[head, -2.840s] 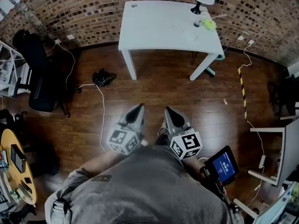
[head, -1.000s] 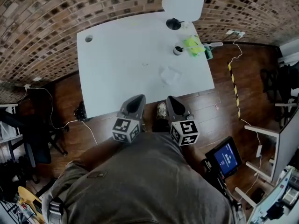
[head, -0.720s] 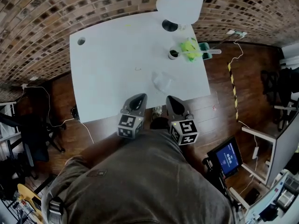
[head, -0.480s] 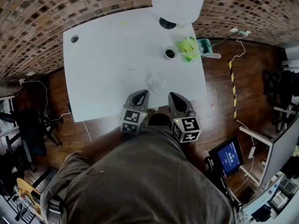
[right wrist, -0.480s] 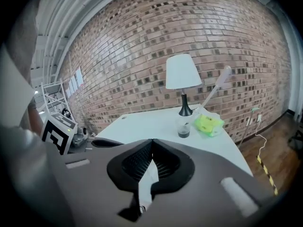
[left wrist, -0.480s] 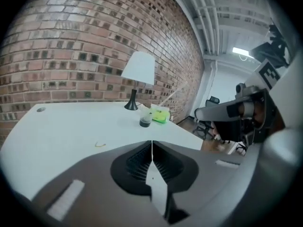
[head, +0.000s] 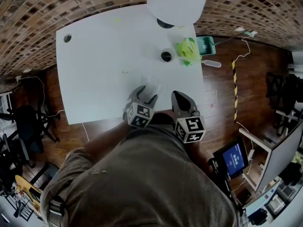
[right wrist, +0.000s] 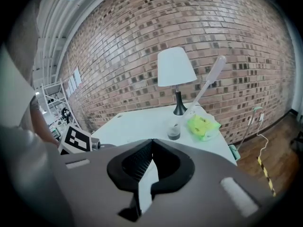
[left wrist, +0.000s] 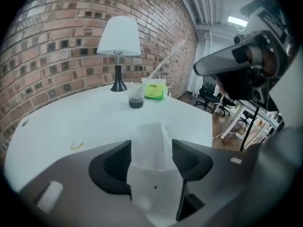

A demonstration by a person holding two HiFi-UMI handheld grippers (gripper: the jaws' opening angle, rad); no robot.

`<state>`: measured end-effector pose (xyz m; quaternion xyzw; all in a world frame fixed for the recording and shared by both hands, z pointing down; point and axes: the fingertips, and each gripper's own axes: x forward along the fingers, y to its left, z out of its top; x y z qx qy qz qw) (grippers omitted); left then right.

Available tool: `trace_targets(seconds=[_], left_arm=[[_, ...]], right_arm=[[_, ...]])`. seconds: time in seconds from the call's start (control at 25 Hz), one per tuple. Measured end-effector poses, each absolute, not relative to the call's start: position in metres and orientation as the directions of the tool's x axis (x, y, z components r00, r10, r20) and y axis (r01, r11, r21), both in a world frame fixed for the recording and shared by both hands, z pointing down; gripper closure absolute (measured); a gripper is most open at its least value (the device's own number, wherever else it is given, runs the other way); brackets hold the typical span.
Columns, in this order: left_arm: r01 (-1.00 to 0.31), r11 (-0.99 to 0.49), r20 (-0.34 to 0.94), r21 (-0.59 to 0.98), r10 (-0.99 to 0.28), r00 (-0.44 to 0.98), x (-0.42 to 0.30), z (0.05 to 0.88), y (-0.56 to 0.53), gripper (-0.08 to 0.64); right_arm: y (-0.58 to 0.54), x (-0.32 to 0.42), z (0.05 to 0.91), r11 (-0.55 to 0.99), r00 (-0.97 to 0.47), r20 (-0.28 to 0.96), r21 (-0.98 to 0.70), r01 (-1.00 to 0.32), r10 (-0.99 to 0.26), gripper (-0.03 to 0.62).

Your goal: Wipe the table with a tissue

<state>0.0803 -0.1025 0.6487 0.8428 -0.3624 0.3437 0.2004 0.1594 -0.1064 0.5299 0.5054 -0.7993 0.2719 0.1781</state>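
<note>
Opening stage of the wiping task, seen from the head view unless noted. The white table (head: 94, 70) stands against a brick wall. The tissue (head: 151, 85) lies on it close to the near edge, crumpled and standing up slightly.

The left gripper (head: 145, 97) is angled down at the tabletop with the tissue just beyond its tips, at 12 o'clock. Its jaws have just been opening and now stand spread wide. In the left gripper view the tissue sits framed in the gap between them, and the pads do not appear to press on it. The right gripper (right wrist: 152, 143) hangs at 3 o'clock of the left one, over the table's near edge. Its jaws are pressed together with nothing between them.

A cup (head: 166, 56) sits at 1 o'clock of the tissue, with a green pack (head: 185, 51) beside it and a lamp (head: 177, 1) beyond both. A small yellowish mark (head: 125, 71) lies at 10 o'clock of the tissue.

By the look of it, no wiping has begun, since the tissue is not yet held. What remains is most likely to close the left jaws on the tissue and then draw it across the tabletop, probably over the mark.
</note>
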Motion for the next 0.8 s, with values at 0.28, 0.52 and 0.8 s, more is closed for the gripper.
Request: trace_targets(seconds=[0.28, 0.52, 0.8], left_arm=[[-0.726, -0.686, 0.798, 0.049, -0.410, 0.441, 0.087, 0.671, -0.101, 0.313], [-0.776, -0.630, 0.795, 0.030, -0.456, 0.401, 0.077, 0.666, -0.110, 0.543], [-0.880, -0.472, 0.702, 0.046, -0.612, 0.365, 0.031, 0.625, -0.131, 0.548]], right_arm=[[-0.116, 0.168, 0.533, 0.355, -0.440, 0.566, -0.260, -0.898, -0.697, 0.581], [-0.125, 0.163, 0.532, 0.395, -0.485, 0.550, -0.282, -0.874, -0.680, 0.581], [-0.136, 0.139, 0.530, 0.451, -0.544, 0.520, -0.306, -0.838, -0.658, 0.581]])
